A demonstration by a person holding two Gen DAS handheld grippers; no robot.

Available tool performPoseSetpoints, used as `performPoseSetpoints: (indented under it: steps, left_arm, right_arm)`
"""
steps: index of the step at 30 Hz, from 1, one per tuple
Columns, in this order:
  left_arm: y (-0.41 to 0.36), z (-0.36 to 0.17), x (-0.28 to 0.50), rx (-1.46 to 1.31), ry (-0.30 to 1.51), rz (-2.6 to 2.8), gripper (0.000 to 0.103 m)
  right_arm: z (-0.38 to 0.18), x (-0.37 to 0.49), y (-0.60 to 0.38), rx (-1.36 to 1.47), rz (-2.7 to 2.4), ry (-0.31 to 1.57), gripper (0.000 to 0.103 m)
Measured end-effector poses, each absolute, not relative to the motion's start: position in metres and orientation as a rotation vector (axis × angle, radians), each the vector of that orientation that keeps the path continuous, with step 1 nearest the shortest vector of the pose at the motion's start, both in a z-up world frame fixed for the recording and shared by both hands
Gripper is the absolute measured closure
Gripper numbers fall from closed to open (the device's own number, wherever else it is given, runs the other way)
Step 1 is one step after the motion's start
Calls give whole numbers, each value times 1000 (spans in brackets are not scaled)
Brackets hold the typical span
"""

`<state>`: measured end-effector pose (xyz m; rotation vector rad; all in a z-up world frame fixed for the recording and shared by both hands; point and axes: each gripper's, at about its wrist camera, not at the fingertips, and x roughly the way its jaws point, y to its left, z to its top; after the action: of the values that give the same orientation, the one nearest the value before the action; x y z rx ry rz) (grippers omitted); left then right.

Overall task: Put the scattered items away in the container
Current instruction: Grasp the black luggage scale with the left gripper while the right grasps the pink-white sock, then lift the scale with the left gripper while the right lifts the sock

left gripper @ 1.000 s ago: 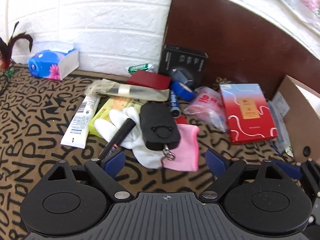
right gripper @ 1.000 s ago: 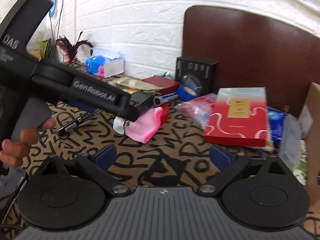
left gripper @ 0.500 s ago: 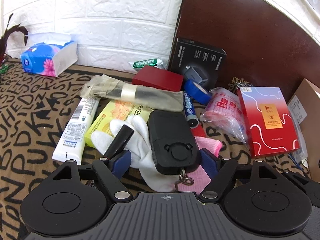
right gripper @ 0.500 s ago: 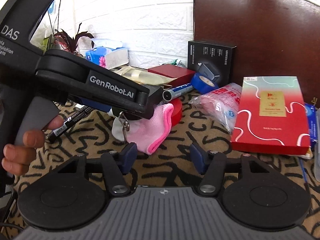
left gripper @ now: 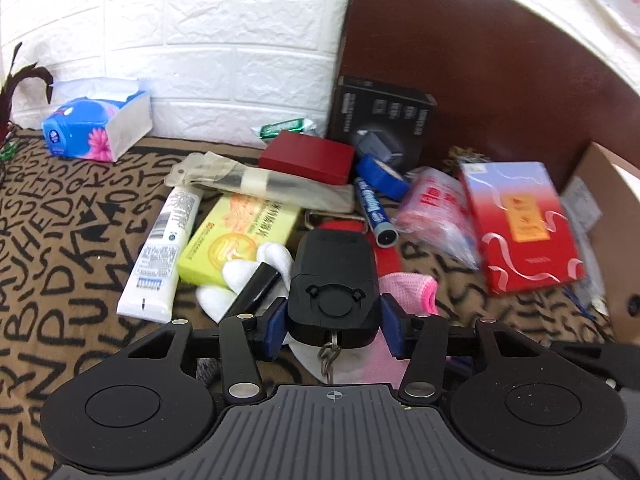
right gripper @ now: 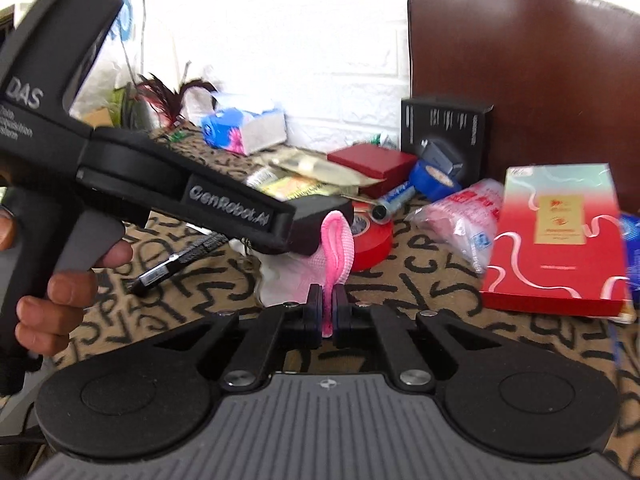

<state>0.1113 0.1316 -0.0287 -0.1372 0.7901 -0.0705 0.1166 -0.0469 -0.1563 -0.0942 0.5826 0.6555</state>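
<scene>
Black tongs [left gripper: 334, 326], blue pads [left gripper: 275, 330], silver pivot screws, ribbed grey housing, white "GenRobot.AI" lettering.

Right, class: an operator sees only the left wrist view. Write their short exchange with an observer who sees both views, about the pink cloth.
Operator: Is anything holding the pink cloth?
Observer: Yes, the right hand-held gripper is shut on it.
Operator: Does it lie flat?
Observer: No, a looped fold stands upright above the pads.
Operator: Who works the left hand-held gripper?
Observer: A hand grips its trigger; its jaws have just been closing around the black scale.
</scene>
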Motion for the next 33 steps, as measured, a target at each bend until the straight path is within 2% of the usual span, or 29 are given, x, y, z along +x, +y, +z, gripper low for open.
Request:
performPoseSetpoints:
  steps: [11, 21, 27, 31, 32, 33]
  left_arm:
    - [95, -24, 30, -112, 849, -305, 53]
    - [51, -34, -21, -66, 912, -529, 53]
    - [42, -45, -29, -57, 958, -507, 52]
    - [43, -43, -26, -61, 956, -489, 32]
    - [43, -42, -25, -58, 948, -480, 30]
    - [42, -40, -23, -55, 938, -475, 28]
  right_arm:
    - [-121, 28, -133, -45, 543, 539, 98]
    - [-126, -28, -211, 19, 310, 550, 100]
    - [-142, -49, -224, 2, 265, 594, 100]
    - [-152, -53, -239, 4, 199, 640, 98]
    - [-153, -53, -242, 7, 202, 643, 96]
    - [-152, -54, -241, 1, 209, 632, 88]
